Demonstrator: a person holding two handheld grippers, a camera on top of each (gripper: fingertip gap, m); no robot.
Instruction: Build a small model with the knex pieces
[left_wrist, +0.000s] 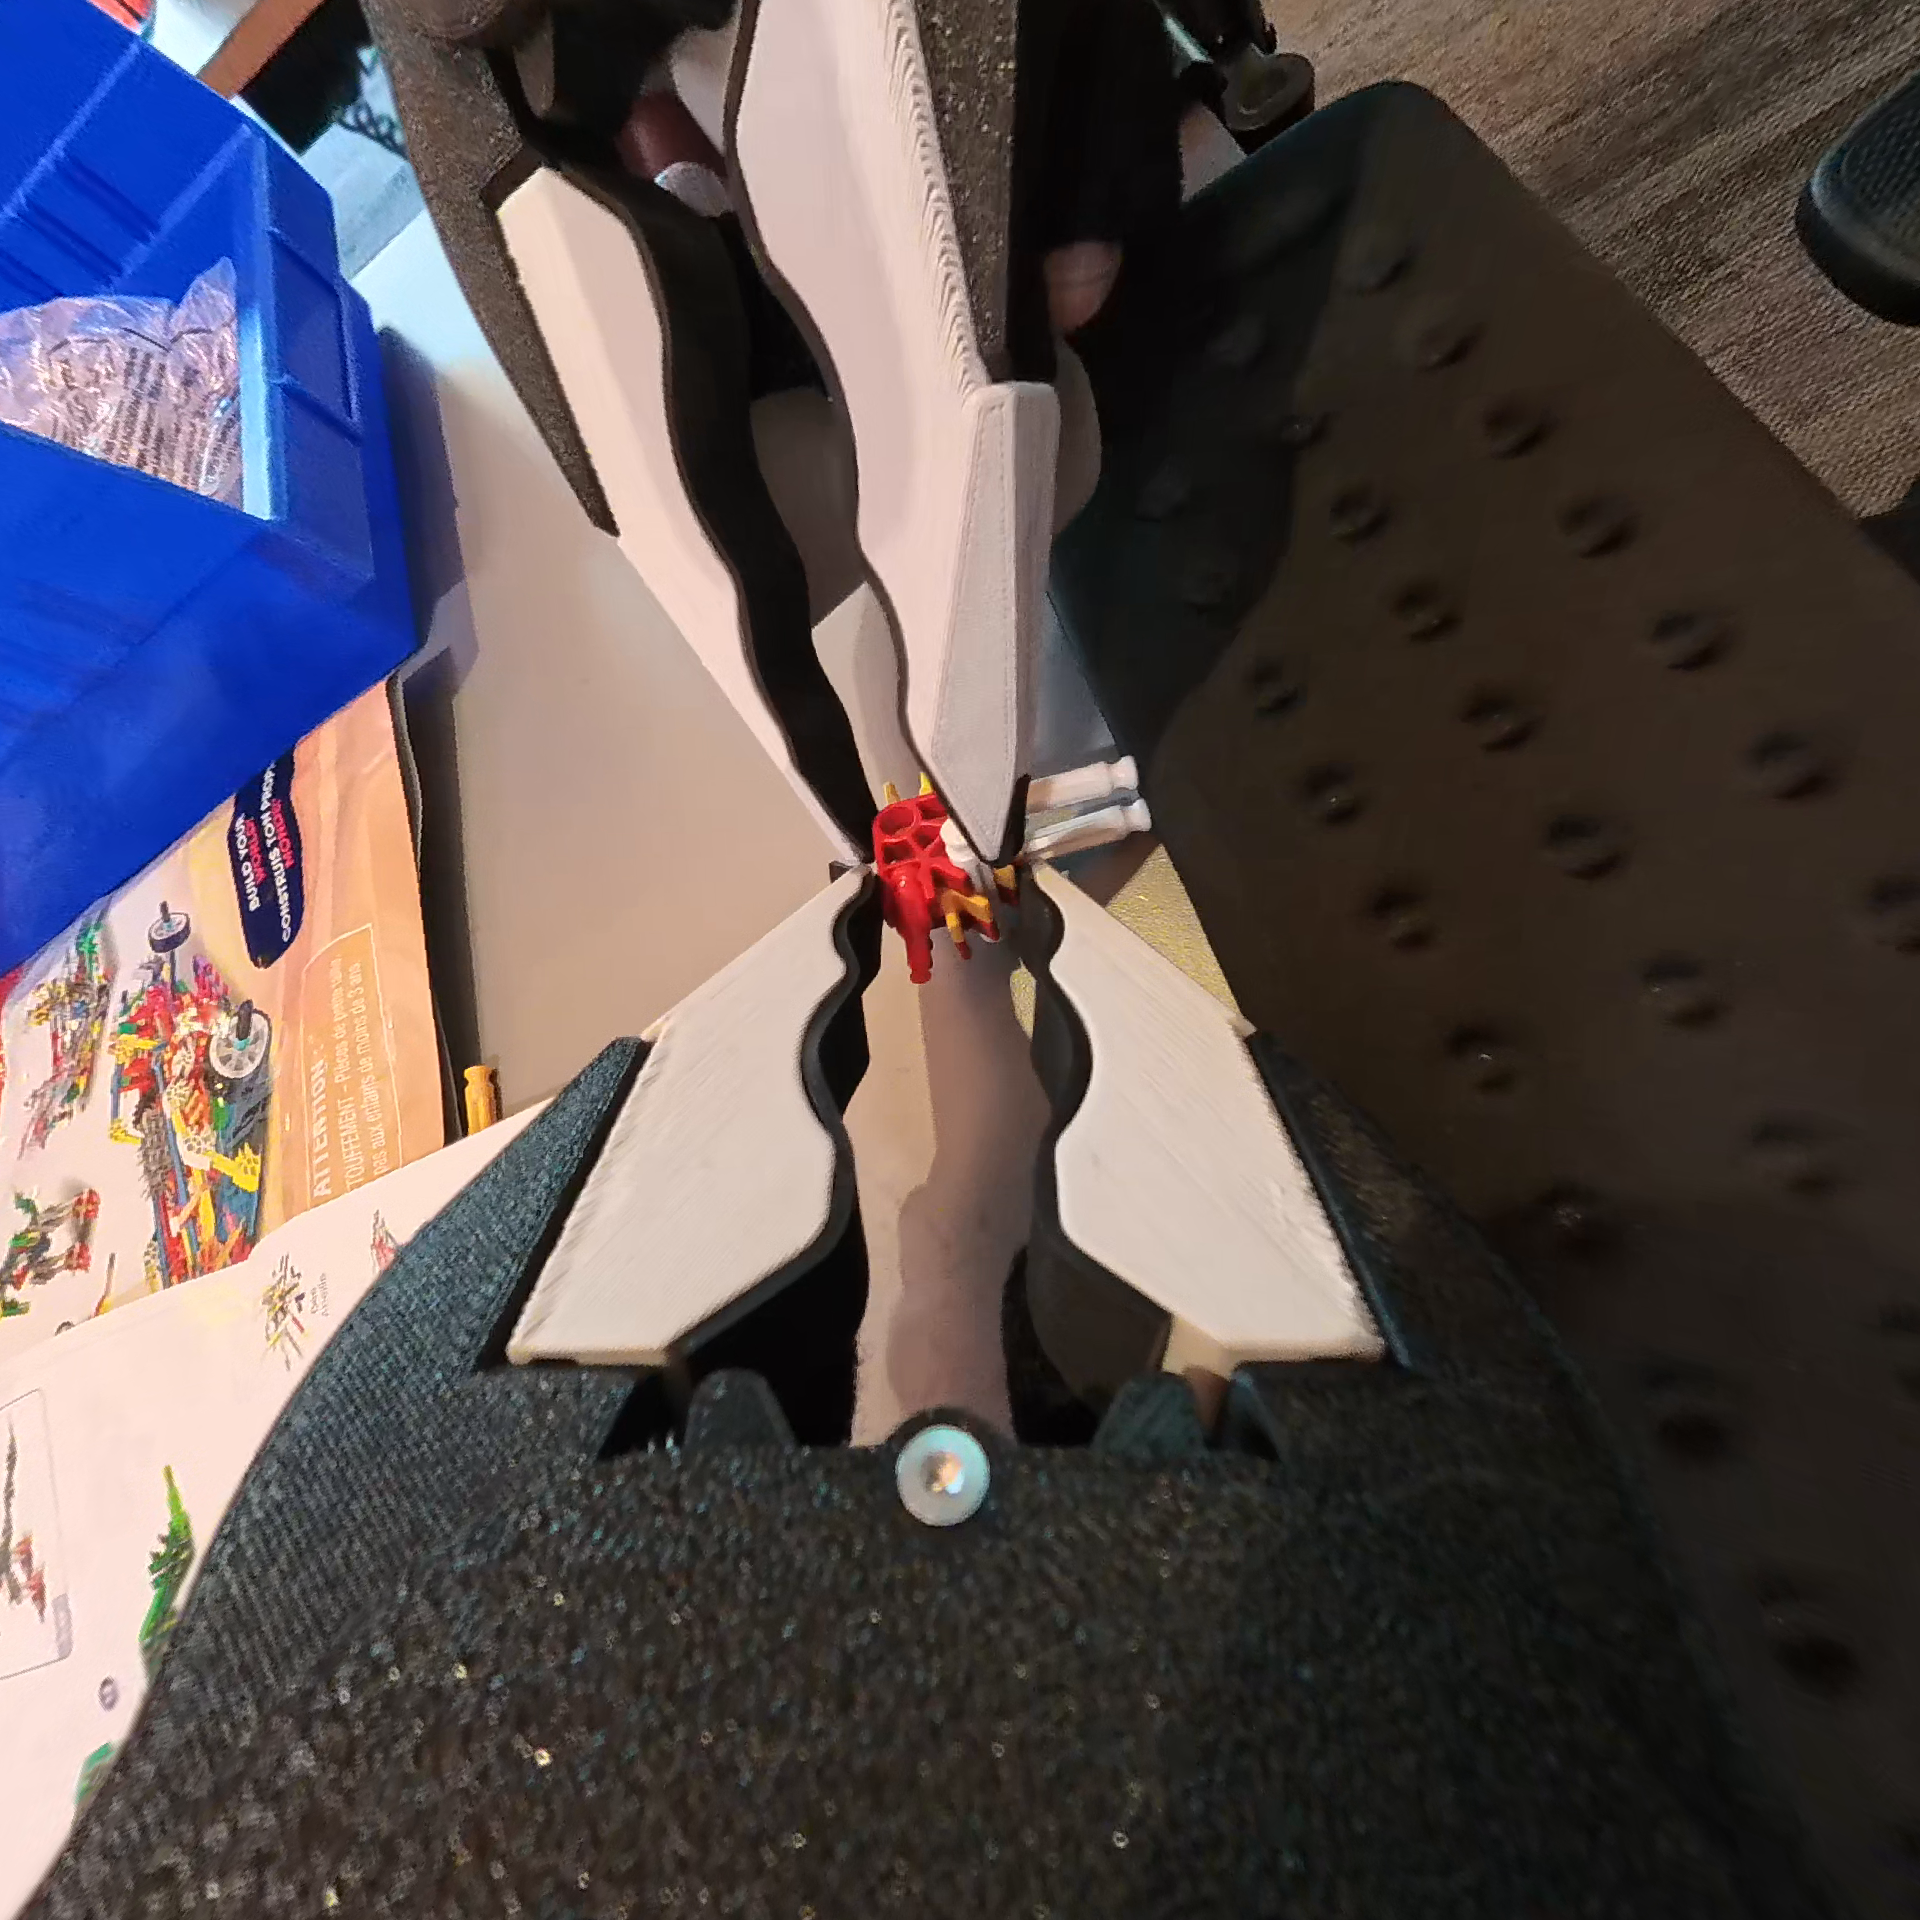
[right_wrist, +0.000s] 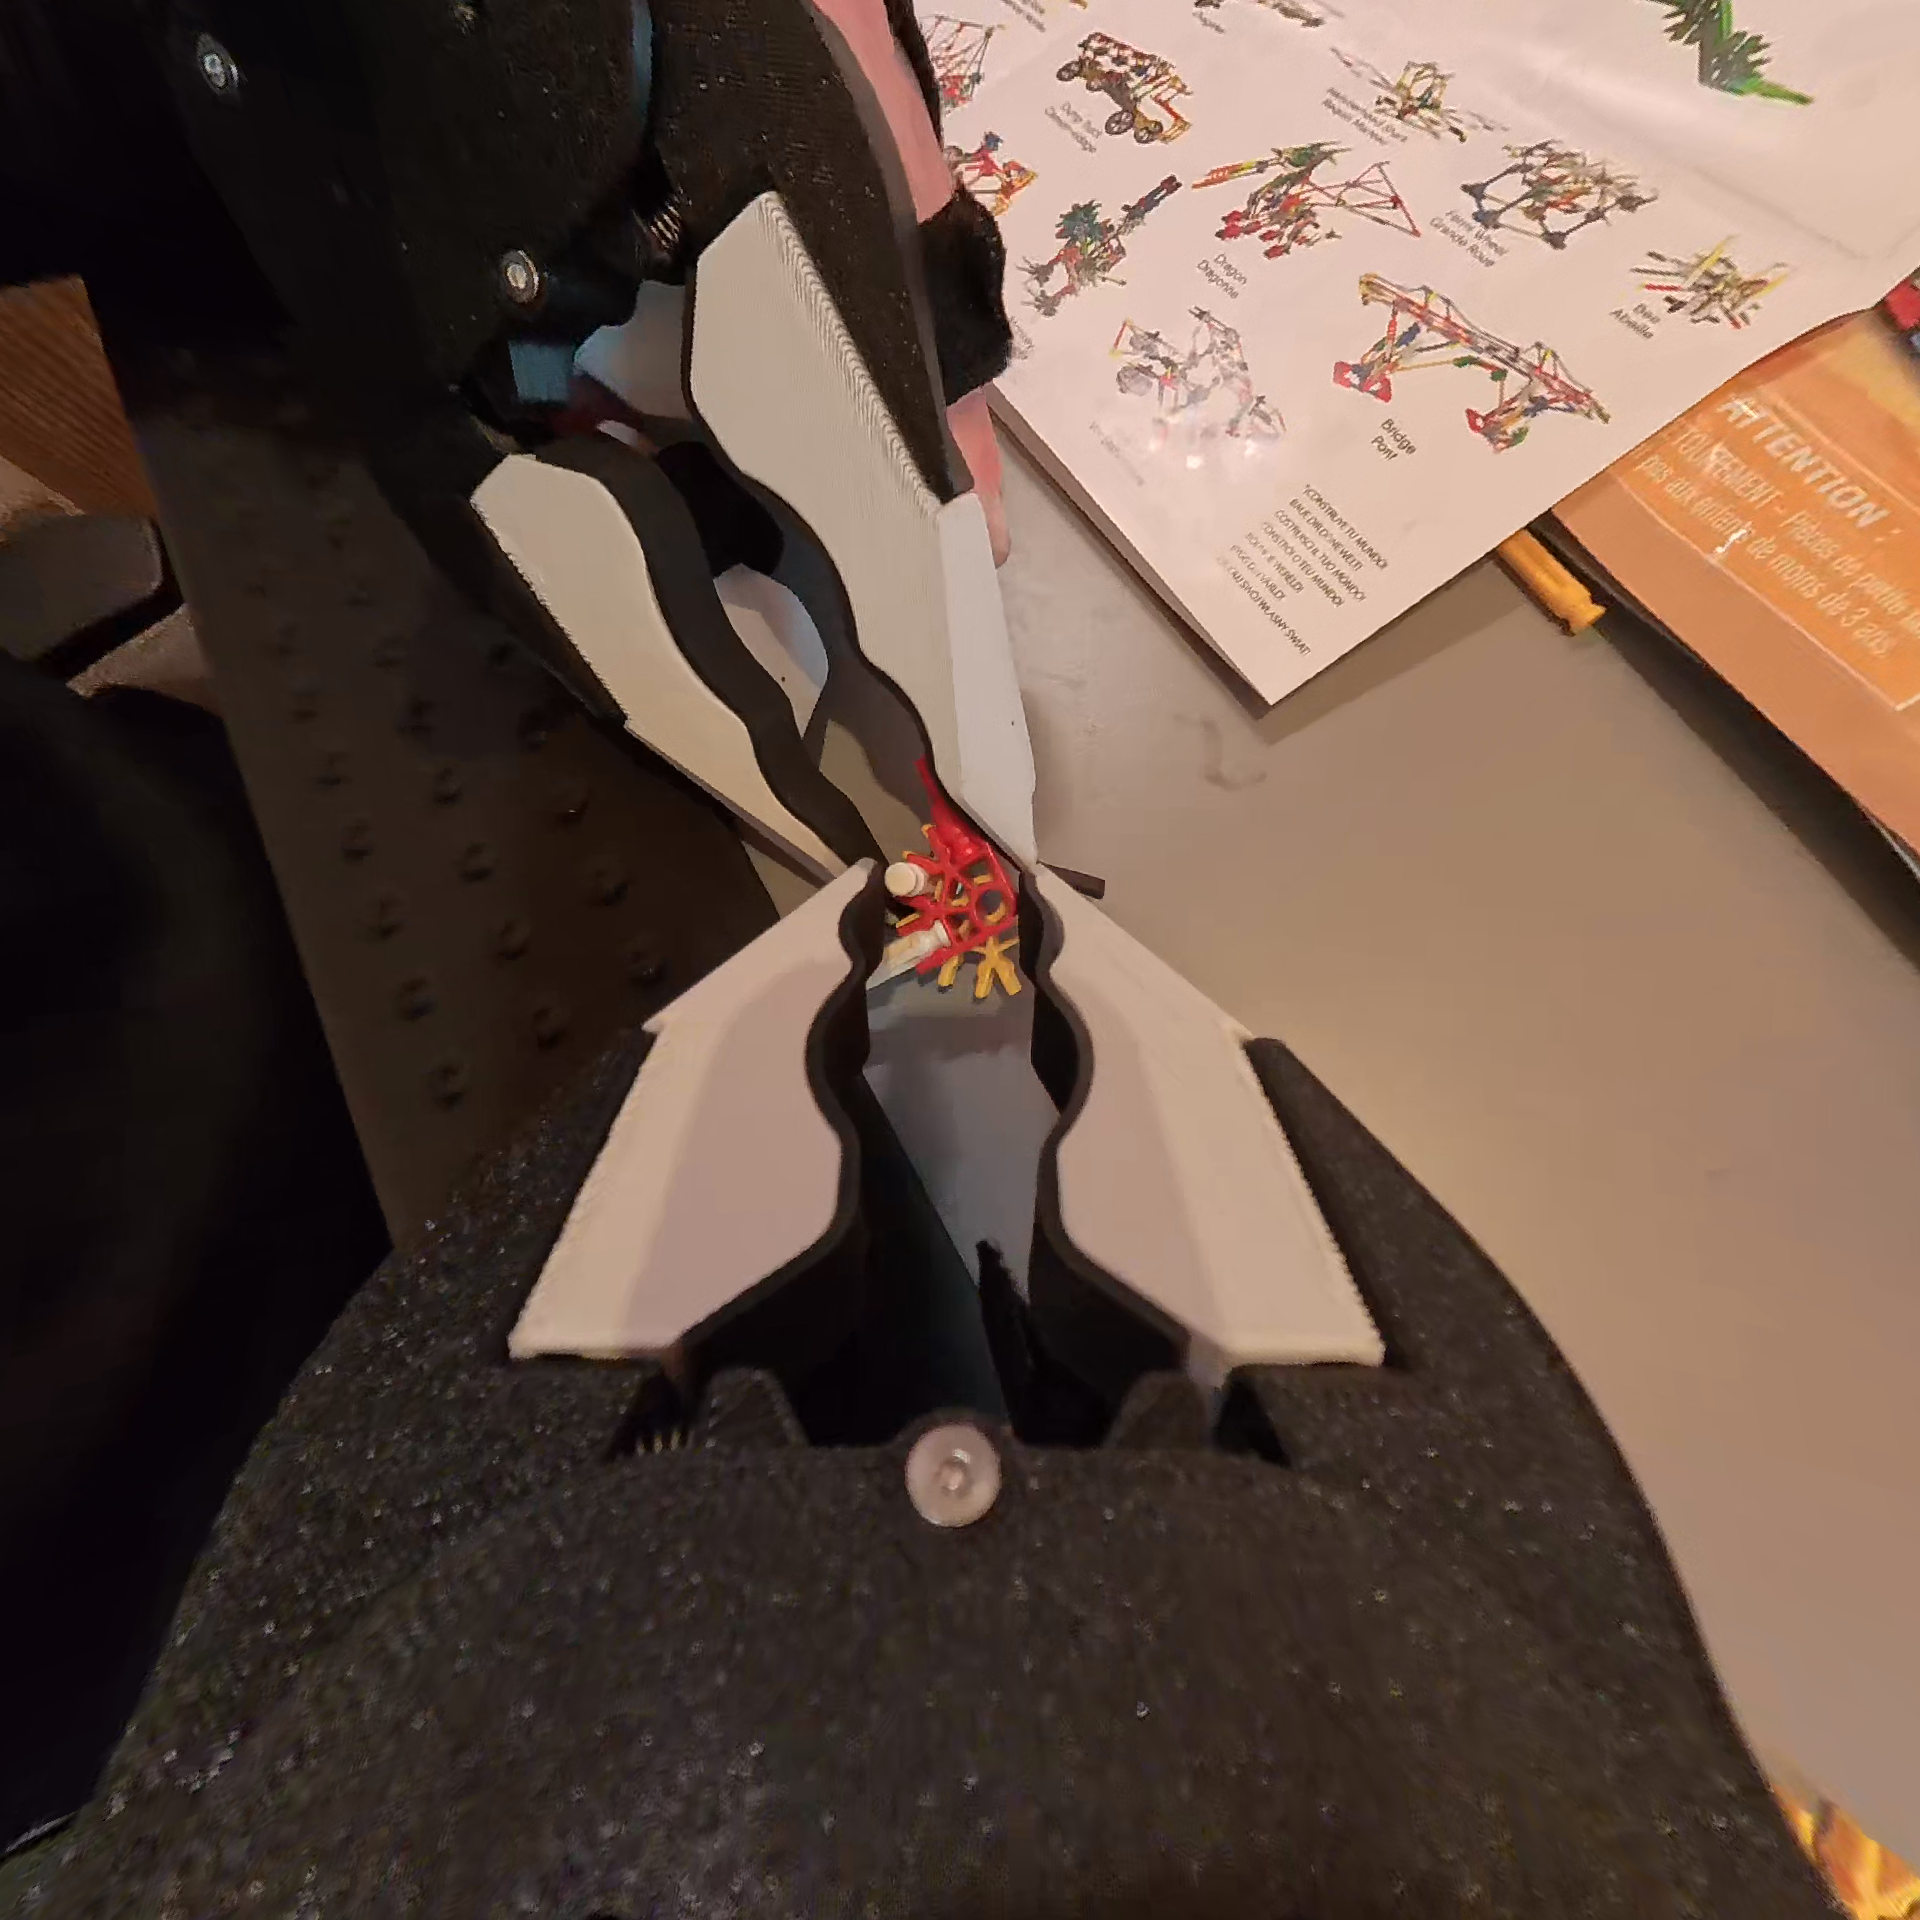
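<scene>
Red and yellow connector cluster (left_wrist: 930, 899) is seen clenched between the left tongs (left_wrist: 940, 883), above the tabletop (left_wrist: 644, 727); white rods (left_wrist: 1091, 805) project sideways. Slippage under opposing pull is judged possible.

Right view: right tongs (right_wrist: 951, 909) are clenched on the same cluster (right_wrist: 961, 904); twisting could separate the joints.

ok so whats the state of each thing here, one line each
left tongs: shut on the red and yellow connector cluster
right tongs: shut on the same cluster from the opposite side
red and yellow connector cluster: held off the table, white rods sticking out
blue bin: open, clear plastic bag inside
instruction sheet: unfolded, flat on the table
orange box: lying flat
</scene>
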